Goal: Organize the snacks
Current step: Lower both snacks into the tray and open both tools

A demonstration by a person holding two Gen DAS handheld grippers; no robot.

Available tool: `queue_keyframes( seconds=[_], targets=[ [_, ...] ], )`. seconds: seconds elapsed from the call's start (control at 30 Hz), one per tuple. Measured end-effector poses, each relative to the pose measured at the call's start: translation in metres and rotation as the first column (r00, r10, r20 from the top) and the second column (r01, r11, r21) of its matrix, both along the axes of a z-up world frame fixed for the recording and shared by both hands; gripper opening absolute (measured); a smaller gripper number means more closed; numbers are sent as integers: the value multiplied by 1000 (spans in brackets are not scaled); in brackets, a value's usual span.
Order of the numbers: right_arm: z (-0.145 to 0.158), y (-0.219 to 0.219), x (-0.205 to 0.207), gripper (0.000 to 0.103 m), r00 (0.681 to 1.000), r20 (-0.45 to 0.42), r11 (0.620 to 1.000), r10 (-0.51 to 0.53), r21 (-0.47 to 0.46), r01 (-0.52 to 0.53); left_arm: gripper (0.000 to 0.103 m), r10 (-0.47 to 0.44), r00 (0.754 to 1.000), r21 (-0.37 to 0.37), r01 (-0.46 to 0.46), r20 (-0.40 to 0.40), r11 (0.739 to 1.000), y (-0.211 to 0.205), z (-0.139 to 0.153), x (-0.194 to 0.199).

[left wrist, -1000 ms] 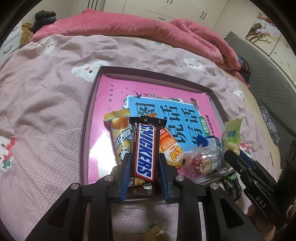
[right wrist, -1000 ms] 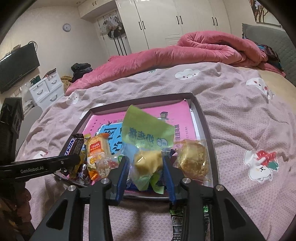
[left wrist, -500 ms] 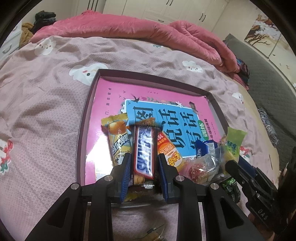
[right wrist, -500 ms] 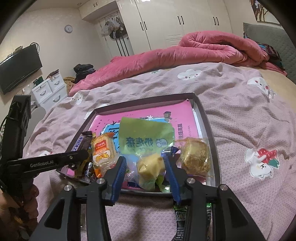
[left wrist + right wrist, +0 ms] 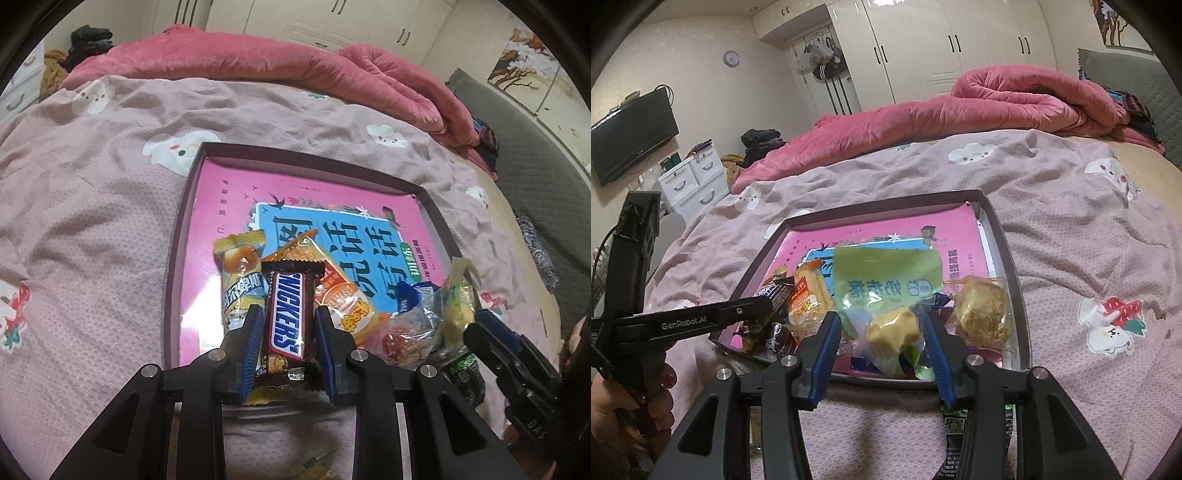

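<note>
A dark-rimmed tray [image 5: 177, 258] with a pink and blue picture bottom lies on the bed. My left gripper [image 5: 288, 312] is shut on a Snickers bar [image 5: 288, 321] over the tray's near edge, between a yellow packet [image 5: 242, 273] and an orange packet [image 5: 340, 295]. In the right wrist view, my right gripper [image 5: 881, 319] stands at the tray's [image 5: 1008, 258] near rim. Its jaws are opening, and the green-topped packet with a yellow piece [image 5: 892, 328] lies between them, free of the pads. A round pastry in clear wrap [image 5: 982, 314] lies to its right.
A rolled pink quilt [image 5: 960, 110] lies across the far side of the bed. A dark green packet [image 5: 955, 424] lies on the sheet just under my right gripper, outside the tray. A clear packet with a red sweet [image 5: 402, 339] lies in the tray's near right corner.
The right jaws have spread apart and the green-topped packet has sunk down onto the tray. The left gripper still holds the Snickers bar in the same place.
</note>
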State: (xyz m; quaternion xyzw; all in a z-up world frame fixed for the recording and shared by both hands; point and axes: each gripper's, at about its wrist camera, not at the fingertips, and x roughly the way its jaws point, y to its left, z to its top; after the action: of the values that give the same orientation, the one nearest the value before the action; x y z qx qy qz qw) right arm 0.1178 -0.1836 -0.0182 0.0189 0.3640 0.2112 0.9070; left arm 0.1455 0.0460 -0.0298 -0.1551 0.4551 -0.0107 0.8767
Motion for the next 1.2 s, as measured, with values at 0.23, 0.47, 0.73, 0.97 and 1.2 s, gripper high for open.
queue_keyframes(
  seconds=[0.23,0.47,0.73,0.97,1.2],
  targets=[
    [3,-2,-3,46,1000,0,1000,-3,4,3,29,17,1000,11,-17,2,1000,7,-2,3],
    [6,-3,-6,51,1000,6,1000,-7,10,7,29,10,1000,4,-10,12,1000,8,1,0],
    [11,-9,-8,56,999,14,999,-29,13,29,32,0,1000,0,0,31,1000,5,12,-5],
    [14,-14,-9,59,999,20,999,-44,17,44,46,-7,999,-7,7,45,1000,4,19,-9],
    [15,-16,-9,60,999,19,999,-51,17,51,59,-10,998,-13,11,55,1000,3,24,-12]
  ],
)
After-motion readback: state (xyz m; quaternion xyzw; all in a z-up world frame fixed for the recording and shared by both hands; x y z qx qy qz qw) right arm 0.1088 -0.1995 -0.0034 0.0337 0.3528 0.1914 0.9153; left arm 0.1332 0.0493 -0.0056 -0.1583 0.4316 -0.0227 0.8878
